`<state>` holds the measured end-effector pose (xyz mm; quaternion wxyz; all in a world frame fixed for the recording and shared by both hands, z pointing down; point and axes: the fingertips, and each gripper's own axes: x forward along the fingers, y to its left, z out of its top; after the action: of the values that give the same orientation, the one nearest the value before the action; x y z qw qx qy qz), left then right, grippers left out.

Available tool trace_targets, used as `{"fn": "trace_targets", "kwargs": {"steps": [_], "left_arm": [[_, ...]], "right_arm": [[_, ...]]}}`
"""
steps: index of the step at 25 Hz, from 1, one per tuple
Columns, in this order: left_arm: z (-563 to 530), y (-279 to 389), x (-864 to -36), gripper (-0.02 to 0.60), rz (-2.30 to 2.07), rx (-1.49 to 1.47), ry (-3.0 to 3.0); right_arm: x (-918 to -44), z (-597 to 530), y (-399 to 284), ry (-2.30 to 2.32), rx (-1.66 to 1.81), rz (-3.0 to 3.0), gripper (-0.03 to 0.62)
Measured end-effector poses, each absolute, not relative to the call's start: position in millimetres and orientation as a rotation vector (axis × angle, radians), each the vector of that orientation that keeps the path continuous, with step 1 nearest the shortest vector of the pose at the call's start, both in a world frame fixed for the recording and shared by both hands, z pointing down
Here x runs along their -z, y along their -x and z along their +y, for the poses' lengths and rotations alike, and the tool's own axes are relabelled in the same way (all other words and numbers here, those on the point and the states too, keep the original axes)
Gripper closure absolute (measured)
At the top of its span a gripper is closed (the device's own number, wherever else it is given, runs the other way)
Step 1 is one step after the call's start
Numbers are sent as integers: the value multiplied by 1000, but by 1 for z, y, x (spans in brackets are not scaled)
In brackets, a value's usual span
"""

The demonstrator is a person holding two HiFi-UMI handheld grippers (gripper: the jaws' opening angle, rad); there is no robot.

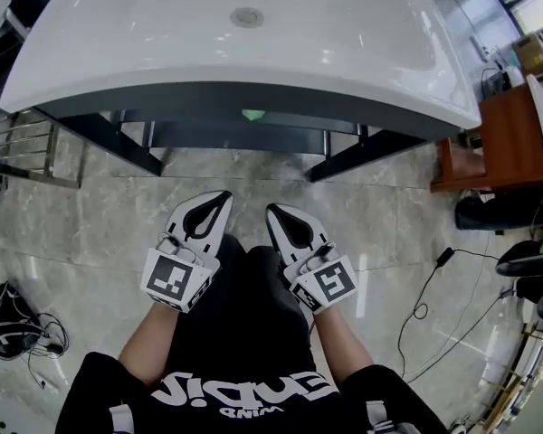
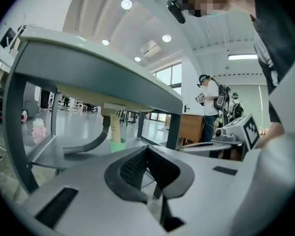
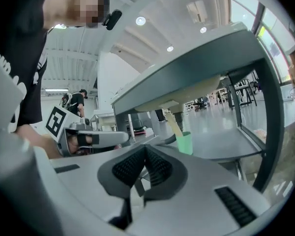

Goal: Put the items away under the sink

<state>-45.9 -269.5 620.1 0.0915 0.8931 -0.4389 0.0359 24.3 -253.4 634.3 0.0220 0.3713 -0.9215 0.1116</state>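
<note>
Jaws pressed together, empty, on left gripper (image 1: 219, 199) and right gripper (image 1: 277, 213); green cup (image 3: 185, 143) looks light, probably plastic: pinch its rim.

Green cup (image 3: 184, 142) stands upright on the grey shelf (image 3: 221, 142) beneath the white sink (image 1: 118, 43), roughly midway along the shelf's length. A pale flat stick (image 3: 174, 123) pokes out of it, leaning to one side. From above, just a sliver of green peeks under the sink's front edge.
</note>
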Motion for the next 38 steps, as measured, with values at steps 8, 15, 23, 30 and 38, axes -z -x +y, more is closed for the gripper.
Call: {"fn": "trace_targets", "kwargs": {"steps": [8, 15, 23, 30, 38], "left_arm": [[-256, 75, -452, 561, -1300, -159, -2605], [-251, 83, -302, 561, -1244, -175, -2627], [-245, 85, -228, 561, -1208, -171, -2671], [-244, 72, -197, 561, -1185, -153, -2722], [-241, 64, -171, 561, -1170, -108, -2761]], "right_arm": [[-464, -250, 6, -1053, -399, -2825, 576], [-323, -244, 16, -1084, -416, -2790, 576], [-242, -234, 12, -1153, -403, -2802, 576], [-213, -237, -2, -1185, -360, -2822, 576], [-187, -242, -14, -1183, -311, -2873, 576]]}}
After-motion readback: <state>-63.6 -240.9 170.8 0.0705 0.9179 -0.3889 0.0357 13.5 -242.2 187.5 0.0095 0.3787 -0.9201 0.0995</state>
